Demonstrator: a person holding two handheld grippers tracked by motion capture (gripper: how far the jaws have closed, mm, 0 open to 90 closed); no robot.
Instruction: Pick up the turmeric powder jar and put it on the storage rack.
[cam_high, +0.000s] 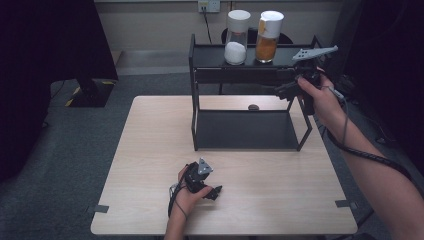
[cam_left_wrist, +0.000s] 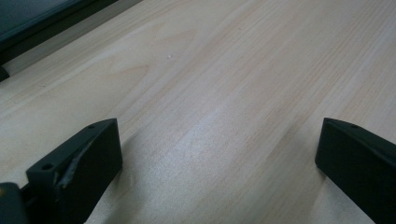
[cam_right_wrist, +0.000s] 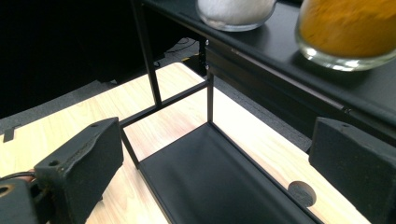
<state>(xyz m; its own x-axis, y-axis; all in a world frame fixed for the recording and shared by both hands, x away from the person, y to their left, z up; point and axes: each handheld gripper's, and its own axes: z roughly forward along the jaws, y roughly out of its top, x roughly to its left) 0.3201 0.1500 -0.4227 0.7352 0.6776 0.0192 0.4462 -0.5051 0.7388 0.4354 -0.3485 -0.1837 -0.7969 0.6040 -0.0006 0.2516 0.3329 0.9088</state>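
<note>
R gripper (cam_high: 287, 90) is up at approx 2 o'clock of the worktop (cam_high: 150, 165), beside the right end of the black rack (cam_high: 240, 75), jaws spread wide w/ nothing between them. The nearest thing is the orange-powder jar (cam_high: 268, 37), standing upright on the rack's top shelf just right of the white-powder jar (cam_high: 237, 39); the two look close, maybe touching, can't tell. In the right gripper view the orange jar's base (cam_right_wrist: 348, 32) sits above the jaws, at approx 1 o'clock.

L gripper (cam_high: 212, 192) rests low on the worktop at 6 o'clock, jaws also wide open, empty.

To do the reach well, imo: raise the R gripper to mid-jar height, keep the jaws level and fully open, come in from the right side so the far jaw slips betw. the jars w/o nudging the white one. Close on the glass body, not the lid. Lift straight up to clear the shelf rim.
</note>
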